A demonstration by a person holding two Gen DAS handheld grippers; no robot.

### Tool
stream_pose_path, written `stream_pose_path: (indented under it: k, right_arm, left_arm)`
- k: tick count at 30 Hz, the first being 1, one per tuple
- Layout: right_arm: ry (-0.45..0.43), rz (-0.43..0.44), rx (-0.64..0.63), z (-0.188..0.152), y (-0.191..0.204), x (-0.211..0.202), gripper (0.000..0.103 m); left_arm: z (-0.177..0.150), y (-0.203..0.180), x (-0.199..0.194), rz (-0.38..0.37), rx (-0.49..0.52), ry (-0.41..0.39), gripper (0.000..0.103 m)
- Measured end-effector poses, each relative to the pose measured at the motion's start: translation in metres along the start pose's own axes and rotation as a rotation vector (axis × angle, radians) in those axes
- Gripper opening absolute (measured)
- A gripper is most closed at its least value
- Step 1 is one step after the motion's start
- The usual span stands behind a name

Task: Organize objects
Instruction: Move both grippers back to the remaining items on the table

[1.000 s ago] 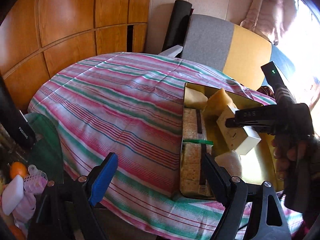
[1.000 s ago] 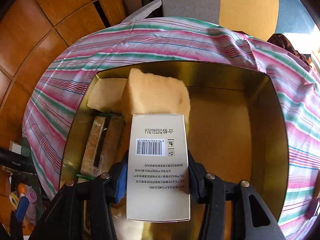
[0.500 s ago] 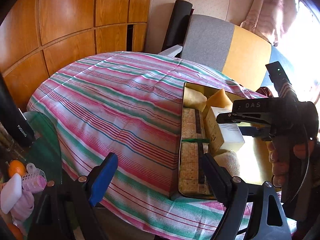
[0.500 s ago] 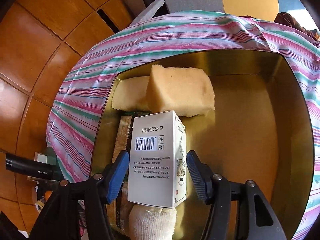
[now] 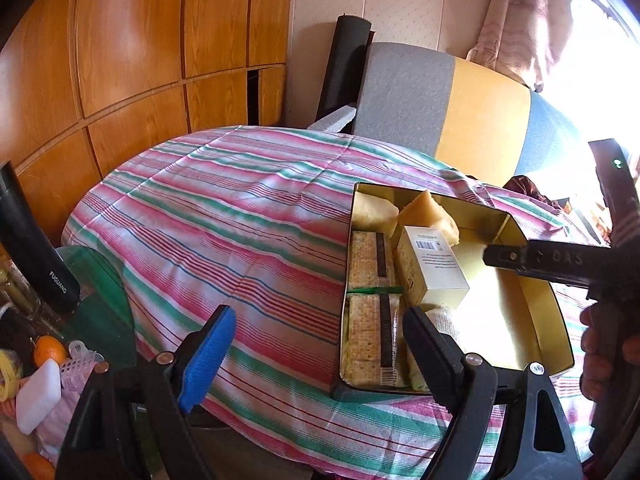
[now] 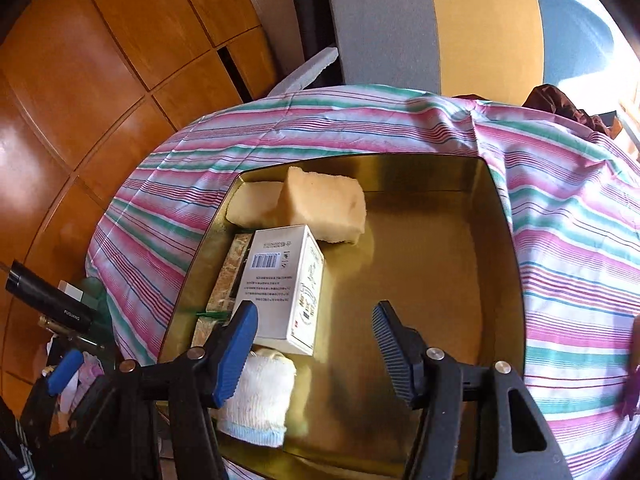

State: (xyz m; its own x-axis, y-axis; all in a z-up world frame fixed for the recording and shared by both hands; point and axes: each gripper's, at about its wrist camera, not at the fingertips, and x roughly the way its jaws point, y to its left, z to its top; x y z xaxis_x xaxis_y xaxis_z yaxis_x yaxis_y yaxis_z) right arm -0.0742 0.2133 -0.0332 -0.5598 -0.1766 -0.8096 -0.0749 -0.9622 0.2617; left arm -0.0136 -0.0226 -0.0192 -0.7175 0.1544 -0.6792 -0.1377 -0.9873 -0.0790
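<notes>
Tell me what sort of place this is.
Probably a room in a home. A table under a striped tablecloth bears a gold tin of household items; wood-panelled cabinets line the wall, and a curtain hangs by a bright window.

I see a shiny gold metal tin with a smooth, reflective floor, sitting on a matt woven cloth striped pink, green and white. Inside it lie porous yellow sponge blocks, a smooth white cardboard box and a nubbly white knitted roll. Behind, I make out glossy varnished orange wood panels.
</notes>
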Motion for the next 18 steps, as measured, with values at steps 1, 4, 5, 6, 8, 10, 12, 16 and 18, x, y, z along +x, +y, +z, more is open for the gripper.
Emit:
stream_pose_path:
  k: [1,4,5,6,8,10,12,16,18]
  right_arm:
    - [-0.008,-0.013,-0.008,-0.004,-0.004,-0.005,0.061]
    - [-0.020,-0.048,-0.019,-0.014,-0.019,-0.018,0.061]
    - [-0.027,-0.056,-0.017,-0.018,-0.026,-0.024,0.061]
    - [-0.033,-0.065,-0.013,-0.021,-0.032,-0.028,0.061]
    - [-0.044,-0.082,0.001,-0.027,-0.046,-0.037,0.061]
    - [-0.057,-0.101,0.014,-0.033,-0.060,-0.046,0.061]
    - [-0.069,-0.124,0.024,-0.038,-0.075,-0.056,0.061]
    - [-0.099,-0.170,0.066,-0.045,-0.109,-0.079,0.061]
    - [-0.117,-0.206,0.093,-0.048,-0.130,-0.092,0.061]
  left_arm:
    - [0.000,-0.002,-0.002,-0.003,0.006,-0.004,0.086]
    - [0.001,-0.009,-0.005,-0.008,0.026,-0.014,0.086]
    - [0.001,-0.012,-0.006,-0.011,0.032,-0.014,0.086]
    - [0.001,-0.014,-0.007,-0.015,0.038,-0.014,0.086]
    - [0.002,-0.020,-0.007,-0.022,0.054,-0.014,0.086]
    - [0.002,-0.027,-0.008,-0.030,0.072,-0.014,0.086]
    - [0.002,-0.034,-0.009,-0.041,0.089,-0.012,0.086]
    - [0.000,-0.050,-0.009,-0.059,0.129,-0.008,0.086]
    - [0.000,-0.060,-0.010,-0.071,0.151,-0.008,0.086]
